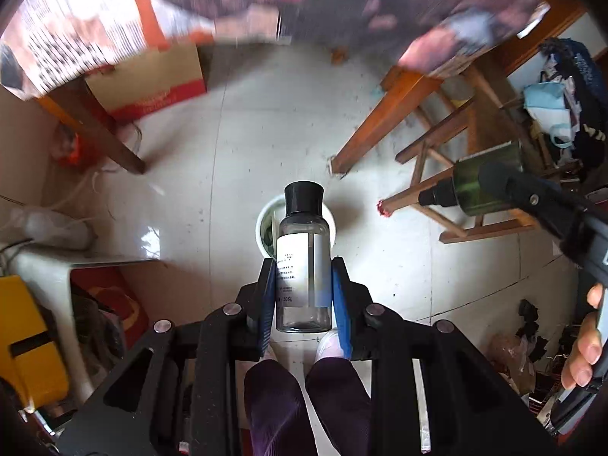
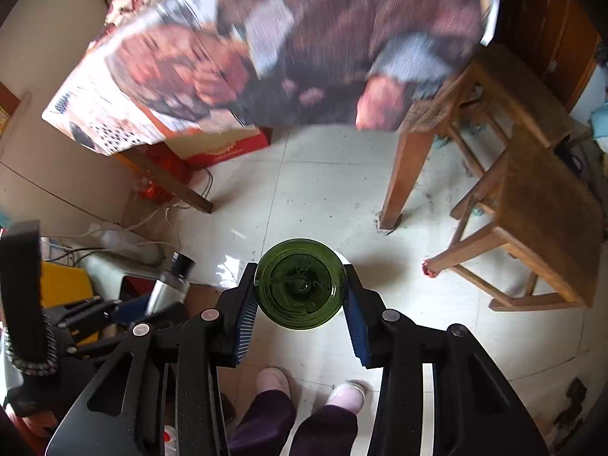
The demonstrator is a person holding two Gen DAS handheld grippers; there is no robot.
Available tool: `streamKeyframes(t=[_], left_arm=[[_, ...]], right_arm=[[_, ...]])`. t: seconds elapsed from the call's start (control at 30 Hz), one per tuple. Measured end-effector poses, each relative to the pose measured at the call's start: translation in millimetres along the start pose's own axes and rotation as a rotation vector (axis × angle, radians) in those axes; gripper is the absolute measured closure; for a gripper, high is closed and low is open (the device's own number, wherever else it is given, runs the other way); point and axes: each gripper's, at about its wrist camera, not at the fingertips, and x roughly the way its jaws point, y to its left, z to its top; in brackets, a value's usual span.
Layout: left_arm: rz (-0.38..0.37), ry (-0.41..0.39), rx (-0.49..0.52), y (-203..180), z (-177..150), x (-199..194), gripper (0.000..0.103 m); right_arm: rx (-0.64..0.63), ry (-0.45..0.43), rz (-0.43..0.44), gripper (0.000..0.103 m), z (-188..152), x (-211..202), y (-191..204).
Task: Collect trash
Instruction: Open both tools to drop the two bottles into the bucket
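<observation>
bottles both: our left tool (image 1: 304, 296) grips the clear bottle (image 1: 303, 258) at its label, above the white bin (image 1: 266, 224); our right tool (image 2: 300, 304) clamps the green bottle (image 2: 300, 283). we judge them light, stiff and slippery, so mid-body holds suit.

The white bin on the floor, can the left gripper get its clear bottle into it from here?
Probably yes. The left gripper holds the clear bottle right above the white bin, whose open mouth has nothing across it.
</observation>
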Motion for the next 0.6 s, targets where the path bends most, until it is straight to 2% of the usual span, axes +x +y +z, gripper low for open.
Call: streamKeyframes(t=[0.07, 0.17, 0.27, 0.33, 0.4, 0.47, 0.6], left_arm=[[0.005, 0.009, -0.004, 3.4, 1.0, 21.1, 0.076], [-0.005, 0.022, -0.017, 8.1, 6.4, 53.3, 0.076], [-0.015, 0.055, -0.027, 10.2, 12.1, 78.0, 0.076], [-0.023, 0.079, -0.043, 9.7, 18.2, 95.6, 0.076], [-0.033, 0.083, -0.06, 8.2, 23.5, 104.4, 0.074], [-0.029, 0.107, -0.066, 5.3, 29.5, 109.8, 0.067], [0.004, 0.119, -0.05, -2.5, 33.7, 107.4, 0.067]], right_arm=[[0.0, 0.014, 0.028, 0.064, 0.1, 19.2, -3.8], [0.022, 0.085, 0.088, 0.063, 1.4, 48.9, -9.7], [0.081, 0.155, 0.111, 0.055, 0.6, 72.6, -18.4], [0.092, 0.16, 0.115, 0.054, -1.3, 78.7, -22.7], [0.089, 0.163, 0.101, 0.048, -2.9, 79.4, -25.8], [0.083, 0.16, 0.084, 0.048, -2.7, 78.2, -27.5], [0.088, 0.169, 0.081, 0.048, 1.0, 67.9, -31.2]])
